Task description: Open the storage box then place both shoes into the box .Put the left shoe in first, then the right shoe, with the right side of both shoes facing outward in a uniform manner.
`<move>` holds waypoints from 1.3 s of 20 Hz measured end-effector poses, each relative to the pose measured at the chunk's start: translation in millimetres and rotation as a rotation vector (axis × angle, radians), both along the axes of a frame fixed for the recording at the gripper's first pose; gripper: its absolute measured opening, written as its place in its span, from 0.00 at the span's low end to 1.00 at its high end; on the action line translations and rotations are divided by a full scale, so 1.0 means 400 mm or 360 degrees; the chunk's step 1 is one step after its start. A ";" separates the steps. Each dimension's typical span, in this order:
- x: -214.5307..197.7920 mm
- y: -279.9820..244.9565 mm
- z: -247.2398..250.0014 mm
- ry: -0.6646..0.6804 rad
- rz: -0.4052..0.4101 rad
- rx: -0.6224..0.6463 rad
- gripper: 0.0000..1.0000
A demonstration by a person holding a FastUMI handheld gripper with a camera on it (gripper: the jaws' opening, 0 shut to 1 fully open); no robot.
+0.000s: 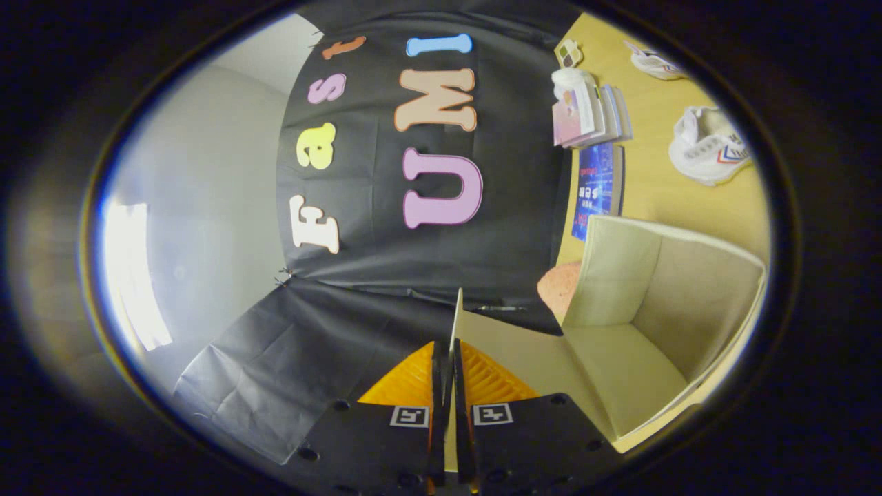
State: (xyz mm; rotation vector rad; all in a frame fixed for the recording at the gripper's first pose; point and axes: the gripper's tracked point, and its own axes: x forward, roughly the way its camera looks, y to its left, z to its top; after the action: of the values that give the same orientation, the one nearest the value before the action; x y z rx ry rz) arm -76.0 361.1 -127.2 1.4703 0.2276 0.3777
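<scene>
**Ana:** Nearest of all is the gripper. What are its two fingers doing?

**Ben:** They are closed together on the thin lid flap of the storage box, the flap's edge pinched between them and sticking up past the tips. Both fingers press on it.

**Ana:** And the box relative to that flap?

**Ben:** One box, pale beige, just to the right of the fingers and joined to the flap. Its mouth faces the camera, open, and the inside shows nothing but bare fabric walls. The view is rolled, so the wooden table it stands on rises along the right.

**Ana:** Count the shoes for me.

**Ben:** Two, both white. One shoe with red and blue side stripes lies on the table beyond the box, apart from it. A second shoe lies farther still past the first, well apart from the box and partly cut off.

**Ana:** Anything else near the box?

**Ben:** One blue book lies flat just beyond the box's far wall. Past it is a small stack of books, count unclear, with a small patterned item beyond that. An orange-pink speckled object peeks out beside the box's left wall; I cannot tell what it is.
</scene>
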 end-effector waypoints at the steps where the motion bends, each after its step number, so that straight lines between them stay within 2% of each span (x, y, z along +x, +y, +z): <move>1: -0.010 0.029 -0.001 0.0011 0.0017 0.0006 0.10; 8: -0.048 0.181 -0.027 0.0033 0.0210 -0.0107 0.14; 12: -0.067 0.175 -0.047 0.0006 0.0283 -0.0283 0.52; 17: -0.079 0.033 -0.011 -0.0128 0.0276 -0.0635 0.99; 23: -0.074 -0.272 -0.051 -0.0099 0.0137 -0.1262 0.99; 26: -0.061 -0.414 -0.097 -0.0008 0.0063 -0.1387 0.99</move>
State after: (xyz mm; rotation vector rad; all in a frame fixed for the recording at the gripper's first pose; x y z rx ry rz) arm -100.5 195.4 -166.2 0.6077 0.3614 0.2596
